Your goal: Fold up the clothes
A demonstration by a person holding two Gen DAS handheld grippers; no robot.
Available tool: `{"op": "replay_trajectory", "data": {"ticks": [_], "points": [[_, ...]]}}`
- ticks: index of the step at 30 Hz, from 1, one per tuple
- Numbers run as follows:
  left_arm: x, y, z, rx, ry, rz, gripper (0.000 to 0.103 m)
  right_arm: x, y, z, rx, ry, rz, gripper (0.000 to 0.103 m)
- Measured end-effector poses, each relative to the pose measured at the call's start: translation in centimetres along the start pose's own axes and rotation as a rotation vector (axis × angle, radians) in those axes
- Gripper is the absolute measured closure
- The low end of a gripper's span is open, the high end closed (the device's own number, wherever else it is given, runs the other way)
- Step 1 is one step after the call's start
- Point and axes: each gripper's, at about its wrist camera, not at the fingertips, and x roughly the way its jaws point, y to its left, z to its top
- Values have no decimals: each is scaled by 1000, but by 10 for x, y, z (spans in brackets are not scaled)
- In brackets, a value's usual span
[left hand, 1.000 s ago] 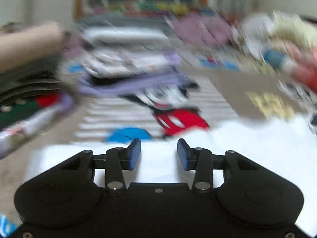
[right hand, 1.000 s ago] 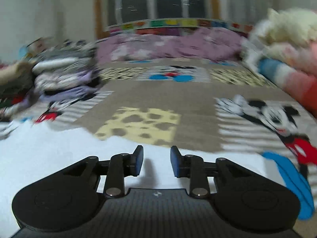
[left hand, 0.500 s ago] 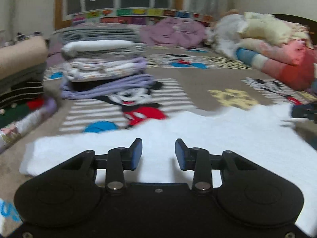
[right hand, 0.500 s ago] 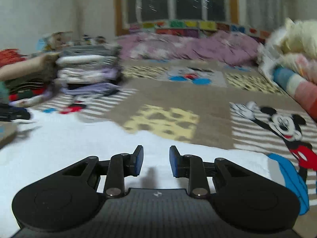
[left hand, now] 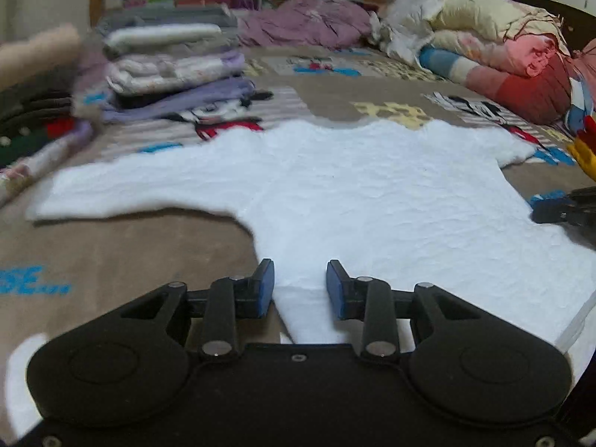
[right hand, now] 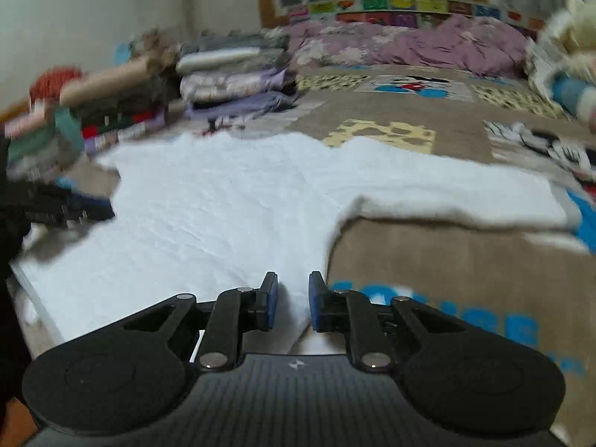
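Jaws of the left gripper (left hand: pixel 300 290) stand apart and are closing, with the lower left edge of the white garment (left hand: pixel 357 193) lying in the gap between the blue pads (left hand: pixel 265 290), which do not press on it. Jaws of the right gripper (right hand: pixel 292 301) are narrower, also closing, and the garment's lower right edge (right hand: pixel 223 216) sits between them; whether the pads touch the cloth cannot be told. The white garment lies flat and spread on the bed cover (left hand: pixel 123 246), a brown cover printed with cartoon mice, striped panels and blue lettering, one sleeve reaching out to the left and the other to the right. In the left wrist view the right gripper's black tip shows at the right edge, just beside the garment's side; in the right wrist view, blurred, the left gripper shows at the left edge in the same way. Beyond the garment, to the left, stands a stack of folded clothes (left hand: pixel 171 70) in grey, white and lilac, with darker folded pieces beside it. Farther back lies a crumpled purple blanket (left hand: pixel 309 22), and to the right a heap of rolled bedding (left hand: pixel 495 52) in cream, pink and blue.
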Motion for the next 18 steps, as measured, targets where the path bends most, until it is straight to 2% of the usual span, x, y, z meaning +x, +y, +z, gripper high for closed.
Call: {"op": "replay_trajectory", "data": {"ticks": [1,4,5,8,9,10,14,16,18], "points": [[-8,-5,-1,8,-21,9,72,-8,4,-3,-14,-15,-13,82],[-31,-20,-8,6,-52,5,72,-25,18,-12,-51,-37,-14,82],[-34,-23,-13,-1,-38,4,72,-30,23,-16,-63,-41,-8,82],[-25,-31,-38,-14,79,13,72,-44,37,-27,-96,-48,8,83],[-25,-34,-41,8,68,25,72,-37,34,-36,-81,8,2,84],[-26,-38,-43,29,57,36,72,-35,30,-42,-68,10,8,85],[-41,-39,-40,-41,42,61,72,-42,22,-46,-2,1,22,86],[-39,-43,-50,-26,82,79,72,-44,23,-47,17,2,17,86],[-43,-47,-49,-18,87,101,71,-47,29,-48,6,-1,-5,86]]}}
